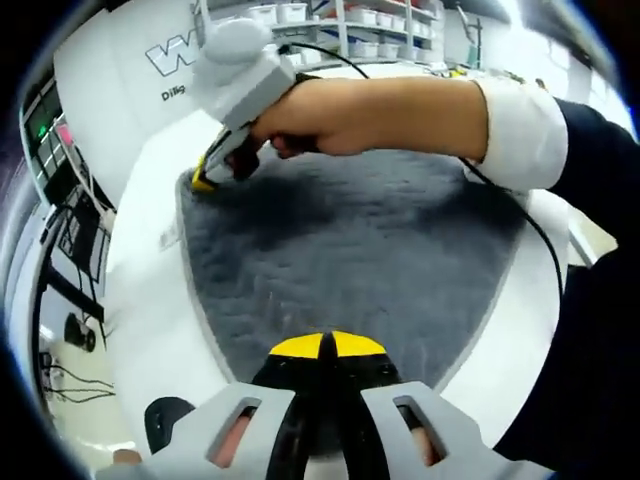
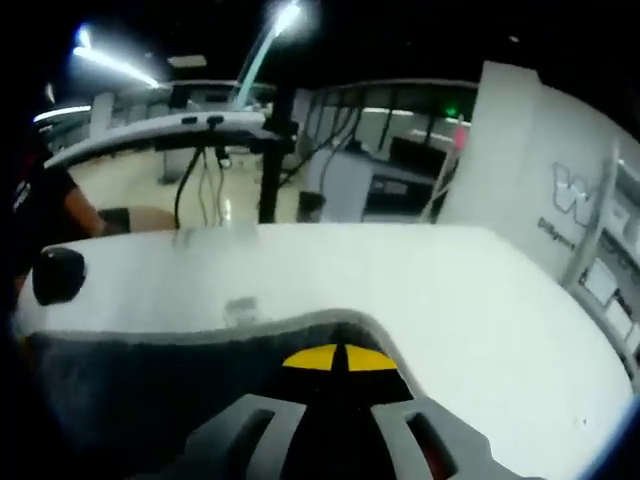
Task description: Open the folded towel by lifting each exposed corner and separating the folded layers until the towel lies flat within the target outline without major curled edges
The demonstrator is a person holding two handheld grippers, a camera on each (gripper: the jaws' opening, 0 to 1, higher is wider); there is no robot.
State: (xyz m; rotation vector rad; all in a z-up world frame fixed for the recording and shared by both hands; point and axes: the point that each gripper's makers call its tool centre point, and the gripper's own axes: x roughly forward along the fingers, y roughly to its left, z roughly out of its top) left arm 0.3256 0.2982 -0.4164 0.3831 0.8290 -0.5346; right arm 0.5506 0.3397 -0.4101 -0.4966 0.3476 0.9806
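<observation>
Pinching the towel (image 1: pixel 350 250), both the left claw (image 1: pixel 327 347) and right claw (image 2: pixel 340 358) sit fully closed.

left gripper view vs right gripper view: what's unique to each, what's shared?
Left gripper view alone: a person's hand holding the right tool at the far corner of the grey towel, a cable trailing behind, shelves in the background. Right gripper view alone: a dark office with ceiling lights and a black round object on the table. Both: the towel, the white table, each view's own yellow-tipped tool with jaws together.
</observation>
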